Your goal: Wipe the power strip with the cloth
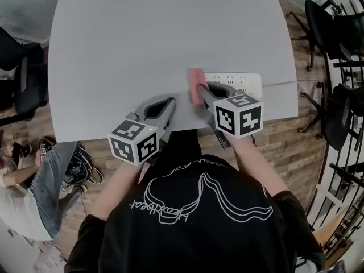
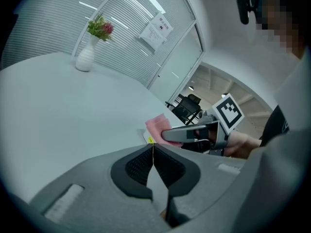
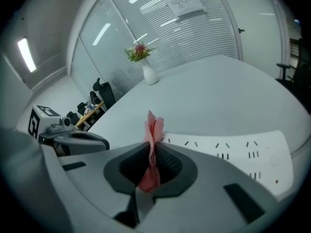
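Observation:
A white power strip (image 1: 239, 82) (image 3: 228, 152) lies near the table's front right edge, its cable running off to the right. My right gripper (image 1: 200, 93) (image 3: 151, 149) is shut on a pink cloth (image 1: 196, 85) (image 3: 153, 130) that stands up between its jaws at the strip's left end. My left gripper (image 1: 170, 108) (image 2: 153, 149) rests on the table to the left of the strip, shut with nothing in it. In the left gripper view the pink cloth (image 2: 158, 126) and the right gripper (image 2: 194, 132) show just beyond my jaws.
The grey table (image 1: 159, 44) stretches away from me. A white vase with flowers (image 2: 90, 52) (image 3: 146, 69) stands at its far side. Office chairs (image 1: 330, 33) stand at the right, and a person's leg (image 1: 48, 175) and cables are on the floor at the left.

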The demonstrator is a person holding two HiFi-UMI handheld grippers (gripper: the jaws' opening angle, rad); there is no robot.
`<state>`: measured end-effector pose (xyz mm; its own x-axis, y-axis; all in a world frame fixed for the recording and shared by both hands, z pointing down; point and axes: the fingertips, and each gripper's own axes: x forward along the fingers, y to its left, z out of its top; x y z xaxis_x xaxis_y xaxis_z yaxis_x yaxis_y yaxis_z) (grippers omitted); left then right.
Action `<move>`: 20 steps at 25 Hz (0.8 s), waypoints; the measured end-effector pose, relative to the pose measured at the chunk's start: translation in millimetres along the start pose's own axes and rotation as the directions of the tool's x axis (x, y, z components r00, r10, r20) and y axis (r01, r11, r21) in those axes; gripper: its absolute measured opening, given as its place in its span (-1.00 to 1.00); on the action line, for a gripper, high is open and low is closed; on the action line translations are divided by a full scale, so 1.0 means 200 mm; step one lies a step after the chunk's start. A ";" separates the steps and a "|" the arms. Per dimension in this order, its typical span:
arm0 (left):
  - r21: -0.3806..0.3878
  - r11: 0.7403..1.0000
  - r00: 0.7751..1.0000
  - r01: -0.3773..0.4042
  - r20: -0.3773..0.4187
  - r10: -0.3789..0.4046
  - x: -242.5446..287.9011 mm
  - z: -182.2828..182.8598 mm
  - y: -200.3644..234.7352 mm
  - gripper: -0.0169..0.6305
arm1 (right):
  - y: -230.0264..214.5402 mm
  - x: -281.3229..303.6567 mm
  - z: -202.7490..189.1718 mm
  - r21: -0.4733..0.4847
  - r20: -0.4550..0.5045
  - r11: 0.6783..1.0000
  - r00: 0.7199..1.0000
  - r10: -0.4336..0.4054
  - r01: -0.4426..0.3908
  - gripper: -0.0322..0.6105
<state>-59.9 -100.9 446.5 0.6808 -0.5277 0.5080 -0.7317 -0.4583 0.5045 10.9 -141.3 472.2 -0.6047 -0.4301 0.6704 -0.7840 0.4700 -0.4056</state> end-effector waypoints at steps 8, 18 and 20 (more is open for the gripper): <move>0.007 1.000 1.000 -0.004 0.011 0.004 -0.04 0.00 0.00 -0.91 | -0.03 -0.02 -0.02 0.009 0.001 1.000 1.000 -0.020 0.020 -0.79; 0.009 1.000 1.000 -0.008 0.017 0.008 -0.08 0.00 -0.04 -0.91 | -0.11 -0.11 -0.04 0.027 0.005 0.998 0.998 -0.058 0.058 -0.79; 0.013 1.000 1.000 -0.005 0.017 0.005 -0.07 0.00 -0.05 -0.91 | -0.14 -0.12 -0.04 0.025 0.006 0.997 0.998 -0.067 0.066 -0.79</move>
<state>-62.6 -89.8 434.0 0.6765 -0.5422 0.4984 -0.7356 -0.4647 0.4929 48.0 -138.2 471.8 -0.5519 -0.4651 0.6921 -0.8258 0.4205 -0.3759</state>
